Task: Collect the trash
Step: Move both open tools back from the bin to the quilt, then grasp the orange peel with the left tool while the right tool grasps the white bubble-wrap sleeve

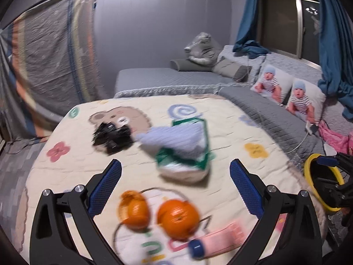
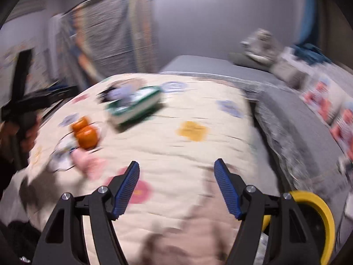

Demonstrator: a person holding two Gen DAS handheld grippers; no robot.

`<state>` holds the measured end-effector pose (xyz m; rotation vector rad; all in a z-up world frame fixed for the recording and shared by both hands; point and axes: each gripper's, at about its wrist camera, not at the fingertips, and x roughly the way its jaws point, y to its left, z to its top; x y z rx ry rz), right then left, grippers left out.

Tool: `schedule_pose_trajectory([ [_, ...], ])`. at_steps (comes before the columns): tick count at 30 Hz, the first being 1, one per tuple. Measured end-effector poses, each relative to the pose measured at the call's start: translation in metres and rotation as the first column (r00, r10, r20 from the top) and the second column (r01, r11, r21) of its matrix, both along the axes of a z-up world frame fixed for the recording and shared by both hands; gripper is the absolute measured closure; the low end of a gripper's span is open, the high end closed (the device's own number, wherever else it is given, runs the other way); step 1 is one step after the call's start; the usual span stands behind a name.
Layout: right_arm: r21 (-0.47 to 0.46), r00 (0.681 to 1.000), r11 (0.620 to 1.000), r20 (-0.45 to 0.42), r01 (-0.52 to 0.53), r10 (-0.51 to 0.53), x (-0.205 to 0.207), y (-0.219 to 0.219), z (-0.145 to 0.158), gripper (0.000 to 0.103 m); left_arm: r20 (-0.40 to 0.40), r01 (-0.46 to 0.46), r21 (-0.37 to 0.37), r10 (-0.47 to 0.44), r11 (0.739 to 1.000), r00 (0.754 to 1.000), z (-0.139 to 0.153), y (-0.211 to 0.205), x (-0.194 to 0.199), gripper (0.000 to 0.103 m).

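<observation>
Trash is spread over a cartoon-print quilt (image 1: 220,121) on the bed (image 1: 154,75). Toward the quilt's far edge a black crumpled wrapper (image 1: 112,137) is seen, with a green-and-white tissue pack (image 1: 185,152) just beside it. Near the quilt's near edge 2 oranges (image 1: 176,218) are laid side by side, and a pink tube with a blue cap (image 1: 217,240) is seen beside them. Left tongs (image 1: 175,183) are spread wide and hold nothing. Right tongs (image 2: 176,183) are likewise held open and empty above bare quilt.
</observation>
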<state>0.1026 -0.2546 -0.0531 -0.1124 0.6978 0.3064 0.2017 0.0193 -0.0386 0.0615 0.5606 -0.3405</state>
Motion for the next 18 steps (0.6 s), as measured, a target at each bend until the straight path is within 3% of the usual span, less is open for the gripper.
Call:
schedule_pose_trajectory([
  [5, -0.009, 0.983, 0.983, -0.029, -0.182, 0.182, 0.003, 0.054, -0.014, 0.036, -0.055, -0.09, 0.0, 0.09, 0.996, 0.994, -0.027, 0.039, 0.005, 0.009],
  [10, 0.006, 0.956, 0.96, -0.08, -0.281, 0.281, 0.015, 0.094, -0.029, 0.036, -0.102, -0.146, -0.023, 0.143, 0.989, 0.984, -0.046, 0.061, 0.009, 0.009],
  [14, 0.001, 0.947, 0.951, -0.091, -0.309, 0.308, 0.02, 0.113, -0.034, 0.036, -0.122, -0.159, -0.023, 0.155, 0.987, 0.98, -0.055, 0.068, 0.009, 0.009],
  [18, 0.032, 0.964, 0.968, -0.091, -0.247, 0.249, 0.041, 0.113, -0.026, 0.036, -0.135, -0.157, -0.041, 0.15, 0.987, 0.979, -0.057, 0.071, 0.013, 0.009],
])
